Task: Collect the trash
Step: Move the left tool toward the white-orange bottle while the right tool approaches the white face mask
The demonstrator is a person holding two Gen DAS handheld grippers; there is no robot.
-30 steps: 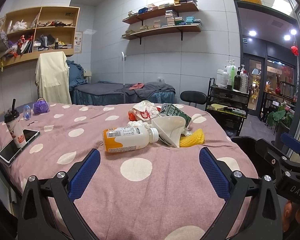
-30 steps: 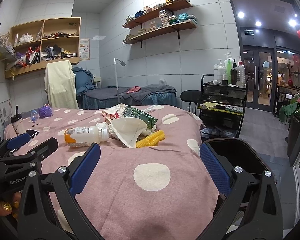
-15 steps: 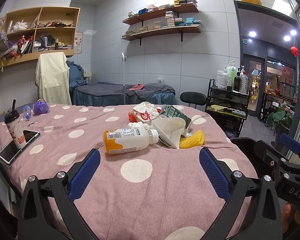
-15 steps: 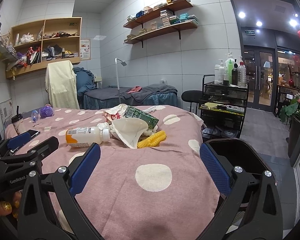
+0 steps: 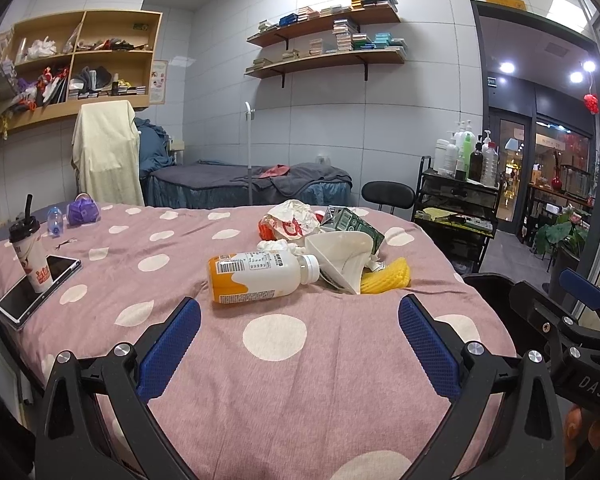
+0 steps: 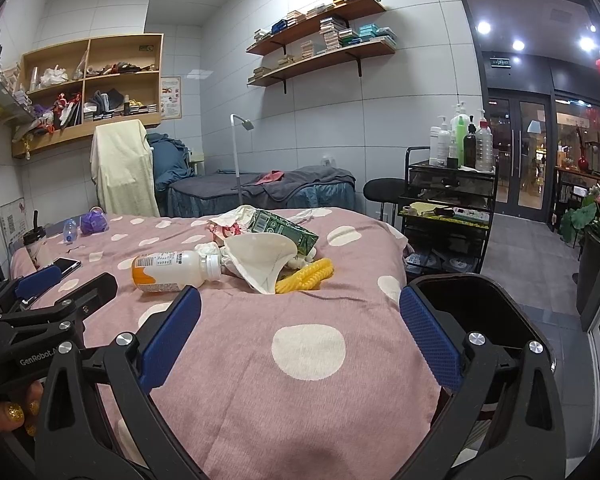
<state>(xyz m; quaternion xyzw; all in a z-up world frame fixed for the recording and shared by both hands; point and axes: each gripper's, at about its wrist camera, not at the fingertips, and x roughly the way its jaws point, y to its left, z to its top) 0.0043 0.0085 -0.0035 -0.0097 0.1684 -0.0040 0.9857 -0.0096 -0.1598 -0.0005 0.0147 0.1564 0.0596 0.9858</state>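
A pile of trash [image 5: 324, 252] is lying near the middle of the pink dotted bedspread [image 5: 260, 392]: a plastic bottle [image 5: 260, 276] on its side, touching a white paper cone [image 5: 340, 256], a yellow foam net [image 5: 384, 280], a green carton [image 5: 352, 224] and crumpled wrappers [image 5: 292, 220]. The left gripper [image 5: 300, 344] and right gripper [image 6: 300, 336] are hovering over the near edge, both spread wide and holding nothing, well short of the pile. A black bin [image 6: 472, 308] is standing just beside the bed at right.

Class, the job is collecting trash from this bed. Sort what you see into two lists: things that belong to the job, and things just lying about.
Job:
bottle
green carton
wrapper
white funnel
yellow foam net
black bin

Lying about:
phone
cup
purple pouch
small bottle
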